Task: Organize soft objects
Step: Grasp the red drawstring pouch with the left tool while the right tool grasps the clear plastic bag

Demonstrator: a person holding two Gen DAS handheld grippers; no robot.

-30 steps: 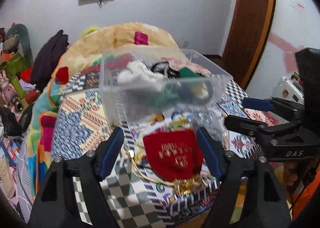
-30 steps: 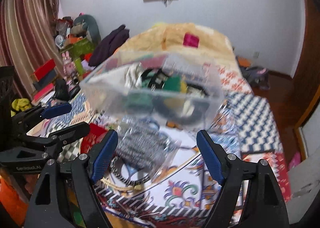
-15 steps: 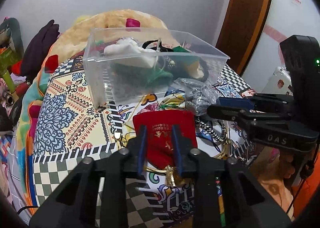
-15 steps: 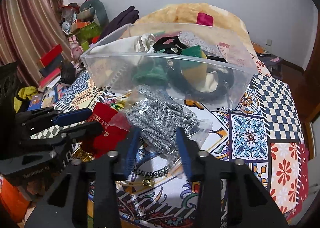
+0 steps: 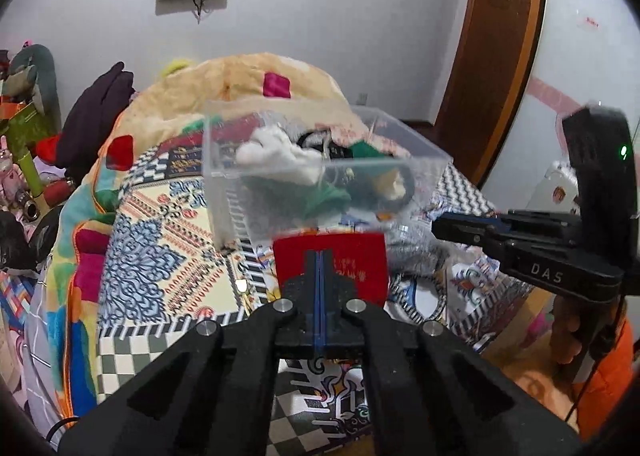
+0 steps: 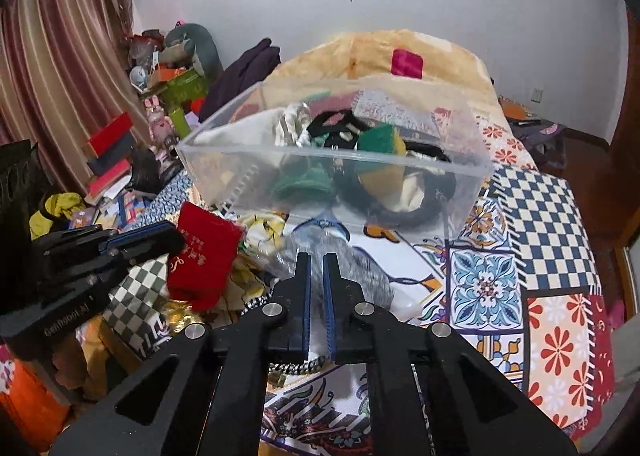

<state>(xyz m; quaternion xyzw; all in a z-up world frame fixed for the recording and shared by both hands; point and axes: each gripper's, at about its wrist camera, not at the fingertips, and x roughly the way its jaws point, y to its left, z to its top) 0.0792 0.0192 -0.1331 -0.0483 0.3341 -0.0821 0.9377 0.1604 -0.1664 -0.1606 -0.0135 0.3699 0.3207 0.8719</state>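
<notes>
**Two soft things pinched, ready for the box**

We are at a bed with a bright patchwork cover. On it, toward the far end, sits a clear box with see-through walls. Soft things are already piled inside it: something white, something green, some black loops.

Just in front of the box, near the bed's close edge, we hold two more soft things. Our left claw is squeezed almost flat on the red pouch. Our right claw is squeezed narrow on the grey knit thing in its clear bag, with only a thin gap between the fingers. A black-and-white cord lies on the cover under the right claw.

We think the next job is to carry both into the box. Here is what could go wrong. The clear bag looks slippery, so it could slide out of the right claw. The pouch hangs floppy and could catch on the box's front wall. Both claws are close together, so they could bump over the box.
</notes>
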